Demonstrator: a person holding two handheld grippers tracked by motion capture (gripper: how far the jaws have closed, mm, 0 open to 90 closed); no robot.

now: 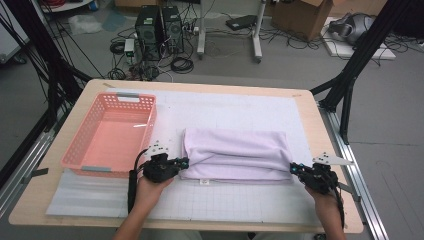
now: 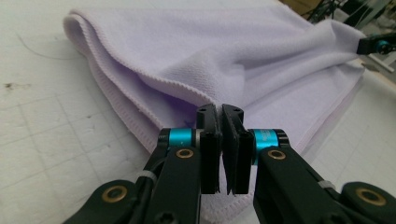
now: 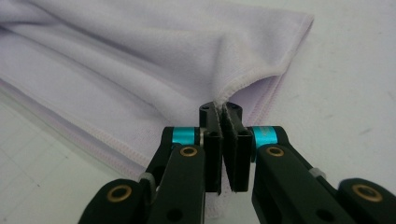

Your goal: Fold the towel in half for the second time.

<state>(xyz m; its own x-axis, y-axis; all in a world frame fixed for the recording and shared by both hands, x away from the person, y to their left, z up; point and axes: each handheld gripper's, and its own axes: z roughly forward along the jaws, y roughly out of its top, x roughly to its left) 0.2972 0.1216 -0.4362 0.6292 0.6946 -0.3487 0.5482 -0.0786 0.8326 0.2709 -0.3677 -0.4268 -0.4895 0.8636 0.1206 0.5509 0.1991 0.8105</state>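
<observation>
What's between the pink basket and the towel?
Bare white mat. In the high view nothing lies between the pink basket and the folded towel, apart from the left gripper at the towel's near corner.

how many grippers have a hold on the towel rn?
2. The left gripper is shut on the lilac towel at its near-left corner; the right gripper is shut on its near-right corner. Each gripper view shows a fold of cloth pinched between the fingers.
</observation>
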